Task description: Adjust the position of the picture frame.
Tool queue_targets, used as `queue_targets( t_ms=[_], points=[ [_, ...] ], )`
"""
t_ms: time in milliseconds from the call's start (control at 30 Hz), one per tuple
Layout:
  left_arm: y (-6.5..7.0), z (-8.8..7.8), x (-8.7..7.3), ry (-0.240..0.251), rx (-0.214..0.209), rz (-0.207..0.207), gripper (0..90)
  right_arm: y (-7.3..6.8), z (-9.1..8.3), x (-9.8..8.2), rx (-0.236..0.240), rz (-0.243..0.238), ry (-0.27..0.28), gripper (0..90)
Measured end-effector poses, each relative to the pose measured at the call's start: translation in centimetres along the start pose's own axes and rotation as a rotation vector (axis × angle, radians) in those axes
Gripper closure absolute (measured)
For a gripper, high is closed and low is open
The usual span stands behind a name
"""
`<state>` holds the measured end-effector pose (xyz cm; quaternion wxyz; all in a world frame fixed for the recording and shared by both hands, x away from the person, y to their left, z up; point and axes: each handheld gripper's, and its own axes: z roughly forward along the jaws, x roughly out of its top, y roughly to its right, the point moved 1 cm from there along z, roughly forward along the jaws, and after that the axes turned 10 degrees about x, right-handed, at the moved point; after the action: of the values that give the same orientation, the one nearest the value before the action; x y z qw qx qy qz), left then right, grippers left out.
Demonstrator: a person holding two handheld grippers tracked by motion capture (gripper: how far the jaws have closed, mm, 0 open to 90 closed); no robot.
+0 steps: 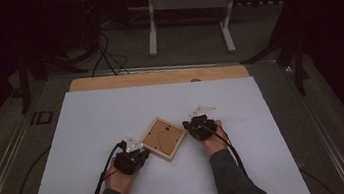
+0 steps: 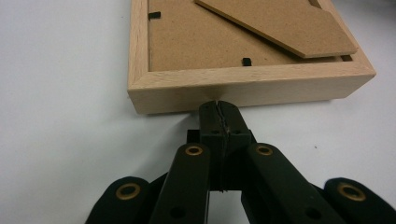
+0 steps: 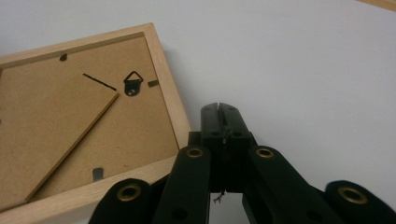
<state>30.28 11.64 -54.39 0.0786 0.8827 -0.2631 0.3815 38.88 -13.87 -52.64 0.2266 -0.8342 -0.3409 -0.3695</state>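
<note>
Item: wooden picture frame (image 1: 164, 138), lying face down on the white table sheet (image 1: 112, 115), backing board and folded stand (image 2: 280, 25) uppermost, set between the two grippers. Left gripper (image 2: 219, 108): jaws fully closed on nothing, tips at the frame's near side rail, touching or just short of it. Right gripper (image 3: 220, 112): jaws closed and empty, tips just beside the frame's corner, the hanger ring (image 3: 133, 84) to their left.
</note>
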Motion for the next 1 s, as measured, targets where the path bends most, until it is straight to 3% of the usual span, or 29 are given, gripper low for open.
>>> queue_targets(
  t_ms=[433, 1000],
  points=[
    [-0.4, 0.5, 0.4, -0.002, 0.008, -0.033, 90.0, -0.5, 0.3, -0.2, 0.003, -0.016, -0.032, 89.9],
    [0.9, 0.3, 0.8, -0.028, -0.005, 0.032, 90.0, -0.7, 0.2, -0.3, 0.004, -0.012, -0.041, 90.0]
  ],
)
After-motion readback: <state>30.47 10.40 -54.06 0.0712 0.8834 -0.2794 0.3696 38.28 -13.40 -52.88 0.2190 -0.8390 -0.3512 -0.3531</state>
